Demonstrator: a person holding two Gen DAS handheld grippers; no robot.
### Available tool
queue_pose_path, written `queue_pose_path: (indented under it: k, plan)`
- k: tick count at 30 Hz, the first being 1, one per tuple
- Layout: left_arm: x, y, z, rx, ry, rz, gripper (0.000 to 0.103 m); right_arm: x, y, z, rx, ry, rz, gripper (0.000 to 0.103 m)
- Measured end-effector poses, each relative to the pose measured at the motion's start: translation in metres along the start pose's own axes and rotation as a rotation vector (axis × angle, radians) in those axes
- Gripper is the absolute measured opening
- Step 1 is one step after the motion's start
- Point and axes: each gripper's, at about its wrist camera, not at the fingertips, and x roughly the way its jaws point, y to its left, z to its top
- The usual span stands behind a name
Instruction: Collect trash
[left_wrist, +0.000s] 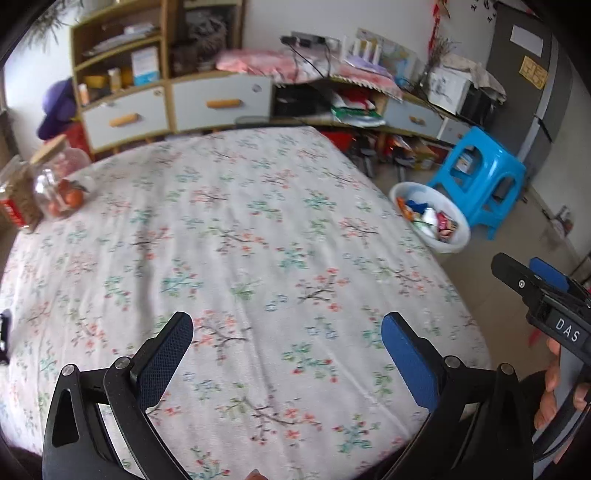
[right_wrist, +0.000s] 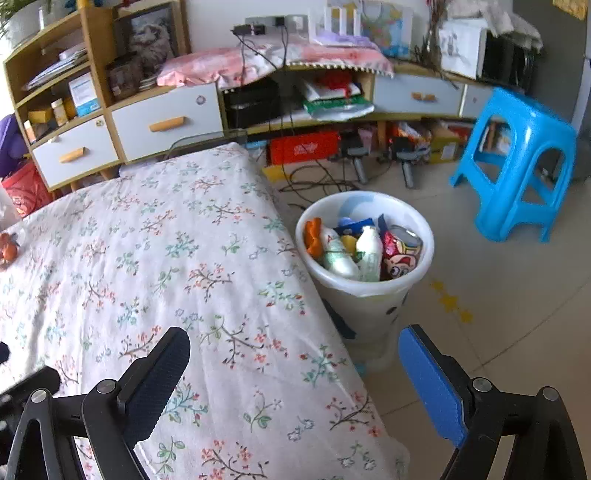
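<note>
Looking from the left wrist, the left tool (left_wrist: 286, 356) gapes empty over the counter (left_wrist: 258, 240), the trash bin (left_wrist: 456, 245) well off beyond its right edge, while from the right wrist the right tool (right_wrist: 293, 363), likewise spread and empty, sits nearer the bin (right_wrist: 369, 291), just beside that edge.

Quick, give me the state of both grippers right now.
Left gripper: open, fingers spread wide over the floral tablecloth, holding nothing.
Right gripper: open, empty, at the table edge near the white trash bin.
</note>
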Motion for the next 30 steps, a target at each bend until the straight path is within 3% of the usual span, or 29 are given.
queue_pose_path:
  k: [8, 30]
  plan:
    - [-0.002, 0.016, -0.010, -0.024, -0.049, 0.077, 0.103, 0.014, 0.007, -0.015, -0.014, -0.010, -0.008, 0.095]
    - [-0.008, 0.013, -0.011, -0.020, -0.063, 0.079, 0.103, 0.017, 0.006, -0.021, 0.029, 0.014, 0.005, 0.095]
